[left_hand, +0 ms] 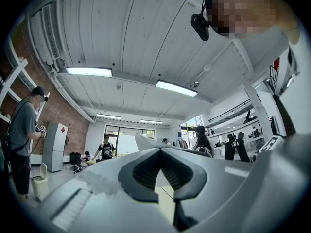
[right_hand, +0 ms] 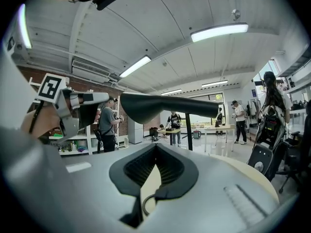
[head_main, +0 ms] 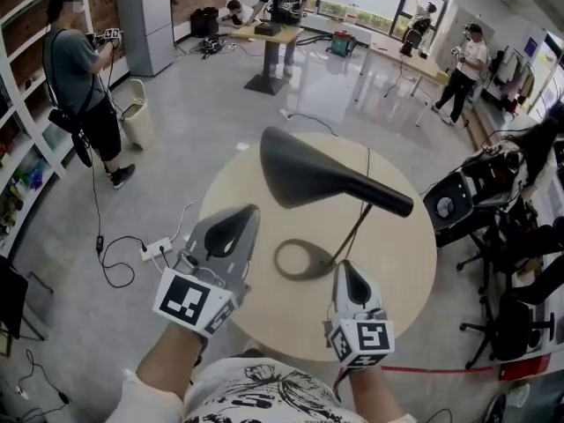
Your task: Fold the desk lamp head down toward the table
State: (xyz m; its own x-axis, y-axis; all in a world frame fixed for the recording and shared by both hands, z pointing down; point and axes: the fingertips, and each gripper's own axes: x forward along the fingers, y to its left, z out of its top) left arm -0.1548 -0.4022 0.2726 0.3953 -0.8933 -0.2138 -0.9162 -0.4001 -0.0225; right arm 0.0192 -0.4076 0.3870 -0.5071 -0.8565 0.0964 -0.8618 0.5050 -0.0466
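Observation:
A black desk lamp stands on the round beige table [head_main: 405, 271]. Its long head [head_main: 326, 179] is raised roughly level above its ring base [head_main: 304, 260], with a thin arm [head_main: 352, 232] between them. My left gripper [head_main: 249, 211] hovers just left of the head, tilted upward, shut and holding nothing. My right gripper [head_main: 345, 266] sits low by the base's right side, also shut and empty. In the right gripper view the lamp head [right_hand: 165, 107] hangs above the gripper [right_hand: 155, 145], apart from it. The left gripper [left_hand: 159, 150] points toward the ceiling in its own view.
A person [head_main: 84, 86] stands at the shelves on the left near a white bin [head_main: 137, 113]. A power strip with cables [head_main: 154, 249] lies on the floor left of the table. A black machine [head_main: 467, 196] and office chairs [head_main: 511, 324] crowd the right side.

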